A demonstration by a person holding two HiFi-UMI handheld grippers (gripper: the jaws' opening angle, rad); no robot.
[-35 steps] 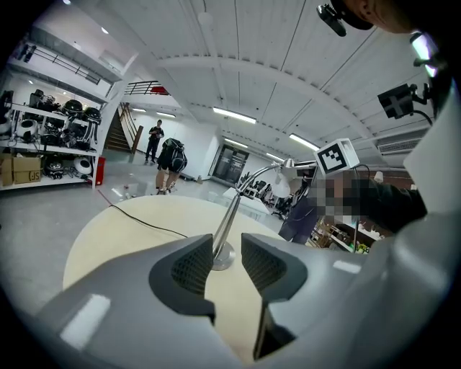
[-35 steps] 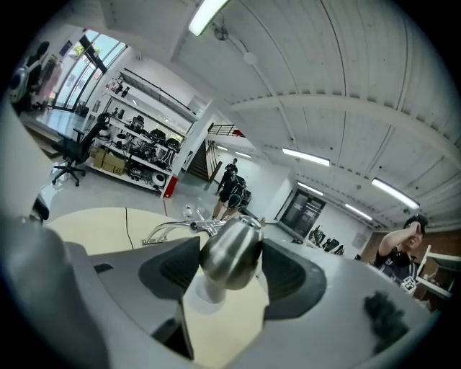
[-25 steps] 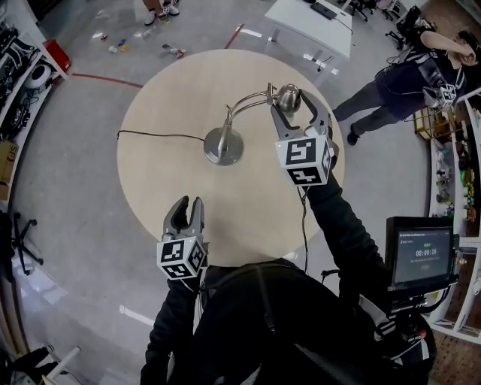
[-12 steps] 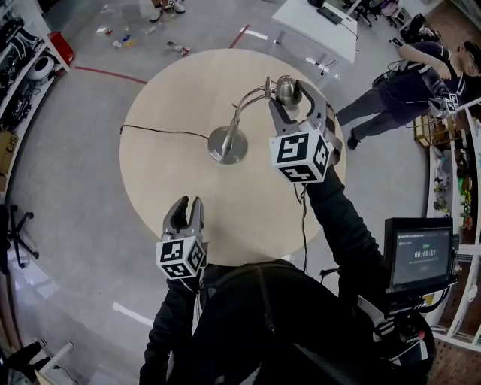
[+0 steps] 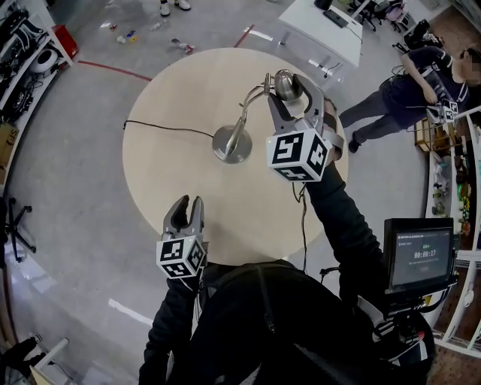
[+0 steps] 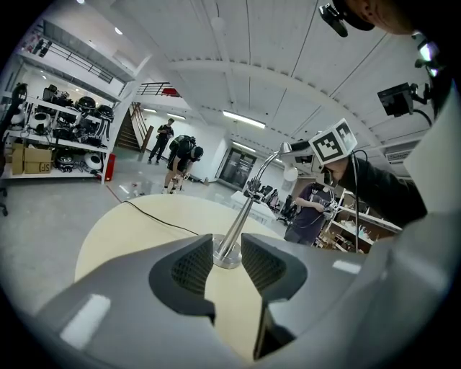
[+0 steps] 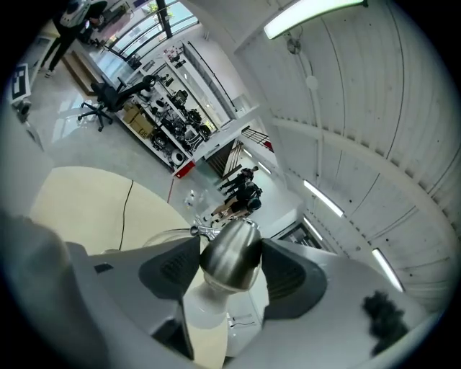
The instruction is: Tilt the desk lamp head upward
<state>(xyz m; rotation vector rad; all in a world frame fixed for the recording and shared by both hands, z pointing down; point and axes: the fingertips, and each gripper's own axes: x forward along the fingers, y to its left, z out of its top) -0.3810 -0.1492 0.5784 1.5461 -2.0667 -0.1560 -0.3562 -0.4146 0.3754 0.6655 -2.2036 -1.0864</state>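
We take this for a robotics lab in a large workshop hall. Around the round wooden table point(image 5: 173, 143) lies a bare grey concrete floor point(image 5: 68, 173) marked with red tape point(image 5: 105, 68). Left of the table stand open shelves point(image 6: 61, 133) crowded with equipment and cardboard boxes point(image 6: 29, 160). Beyond it we see a white desk point(image 5: 316, 22) and a staircase point(image 6: 132, 128). To its right are a standing person point(image 5: 409, 79) and a monitor point(image 5: 419, 256) showing a timer. Strip lights point(image 6: 243, 119) run overhead.

Showing a round table point(image 5: 173, 180) with a pale wooden top, filling the upper middle of the frame and standing on a grey floor point(image 5: 68, 195). Carrying a shiny lamp base point(image 5: 232, 145) sitting near its centre. Trailing a thin black cord point(image 5: 173, 130) lying leftward from that base to the table's left edge.
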